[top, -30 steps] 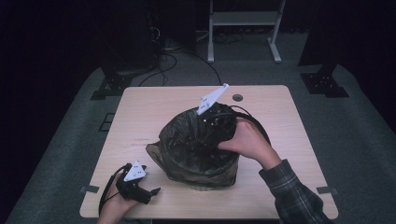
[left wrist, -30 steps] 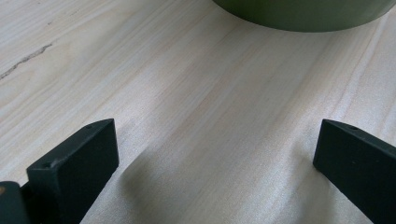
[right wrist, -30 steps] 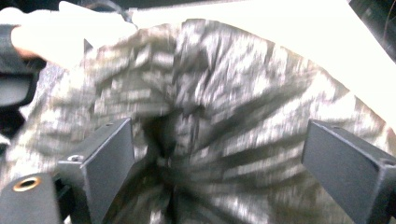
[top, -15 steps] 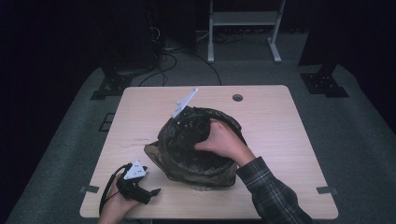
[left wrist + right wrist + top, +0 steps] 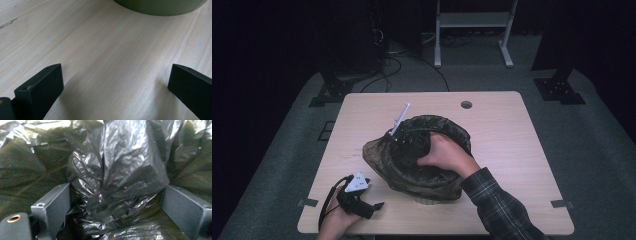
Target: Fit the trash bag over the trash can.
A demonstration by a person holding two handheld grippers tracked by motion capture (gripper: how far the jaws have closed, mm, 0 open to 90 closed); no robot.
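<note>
While the right gripper (image 5: pixel 404 142) is plunged into the mouth of the bin (image 5: pixel 432 197), its jaws stand wide apart with a bunched fold of the black bin liner (image 5: pixel 120 182) between them, not yet pinched. In the right gripper view the crinkled plastic rises in a ridge between the two jaws, touching neither flatly, so the claw grips nothing; I judge it is pressing the liner down into the bin so that the plastic seats against the inside wall. In the high view the right hand (image 5: pixel 444 155) reaches over the rim from the person's side, and the grey plate on the gripper sticks up toward the far left, which suits a downward, inward push.

The liner drapes over the rim all round, and a loose flap (image 5: pixel 374 152) spills out onto the table (image 5: pixel 512 130) at the bin's left. That slack probably wants tucking or pulling even once the inside is settled.

The left gripper (image 5: pixel 374 206) rests near the table's front left corner, well apart from the liner, held low in the left hand (image 5: pixel 334 220). Its own view shows both jaws spread wide over bare wood, holding nothing, with the bin's olive wall (image 5: pixel 160 6) just ahead. It seems parked there to keep clear of the working hand, yet near enough to steady the bin if it slides.
</note>
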